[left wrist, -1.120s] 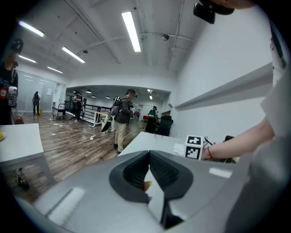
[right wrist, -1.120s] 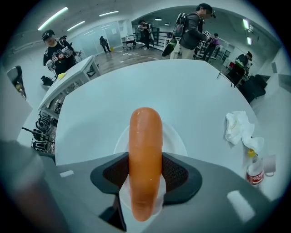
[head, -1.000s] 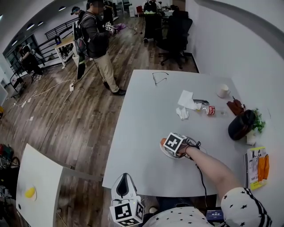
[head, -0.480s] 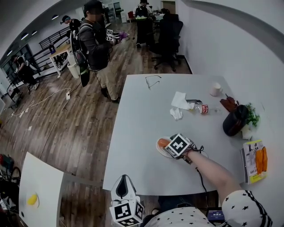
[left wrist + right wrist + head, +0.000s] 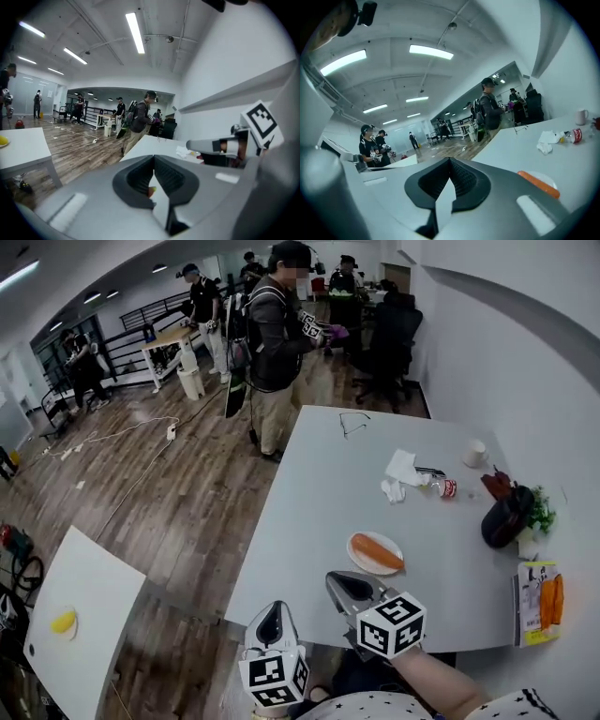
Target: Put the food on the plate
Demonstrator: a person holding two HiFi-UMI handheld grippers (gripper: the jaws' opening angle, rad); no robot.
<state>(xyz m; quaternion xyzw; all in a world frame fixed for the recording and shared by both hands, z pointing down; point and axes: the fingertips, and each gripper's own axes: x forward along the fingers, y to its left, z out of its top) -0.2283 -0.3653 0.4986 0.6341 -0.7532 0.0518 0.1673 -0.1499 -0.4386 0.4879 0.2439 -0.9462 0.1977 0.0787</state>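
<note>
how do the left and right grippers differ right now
The right gripper is farther forward over the table, nearer the plate; the left gripper is held back at the table's near edge. In the head view the right gripper's jaws angle to the left, while the left gripper's point straight ahead. Both are shut and empty.

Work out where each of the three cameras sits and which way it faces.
Head view: on the person's head, steeply down at the table and food on the plate; left claw, right claw, right forearm show.
Left gripper view: on the left claw, along its shut jaws over the table; right claw shows.
Right gripper view: on the right claw, across the table; shut jaws show.
Shared: head and right gripper views show the food.
</note>
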